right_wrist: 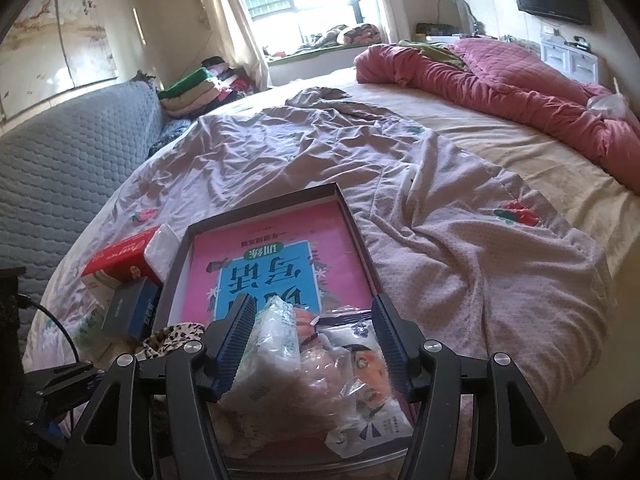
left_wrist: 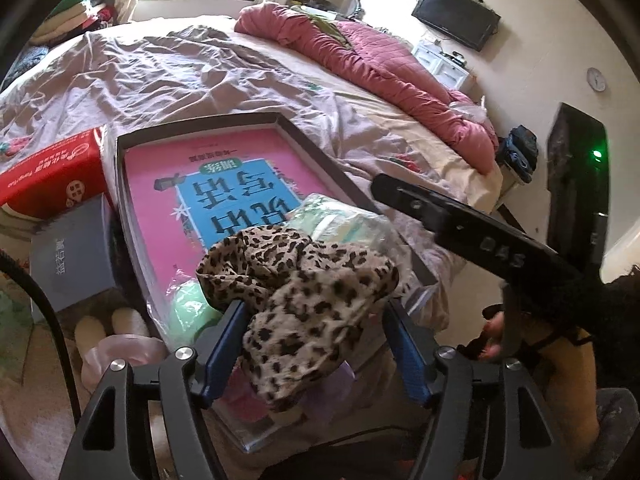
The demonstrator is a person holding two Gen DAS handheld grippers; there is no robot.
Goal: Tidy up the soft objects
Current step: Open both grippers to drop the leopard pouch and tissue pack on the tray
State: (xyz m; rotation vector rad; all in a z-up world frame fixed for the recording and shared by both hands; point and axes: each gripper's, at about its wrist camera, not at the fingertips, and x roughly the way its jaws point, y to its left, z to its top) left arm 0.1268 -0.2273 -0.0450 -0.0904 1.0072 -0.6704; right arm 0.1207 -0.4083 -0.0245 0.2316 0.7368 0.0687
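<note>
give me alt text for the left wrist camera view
A leopard-print cloth lies between the open left gripper fingers, draped over a shallow box holding a pink book on a rumpled bed. The right gripper reaches in from the right.

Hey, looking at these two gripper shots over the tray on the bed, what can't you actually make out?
- Left wrist view: the leopard-print cloth hides the tray's near contents.
- Right wrist view: the clear plastic packets overlap, so their count is unclear.
- Both views: the pink book's small print is too small to read.
</note>
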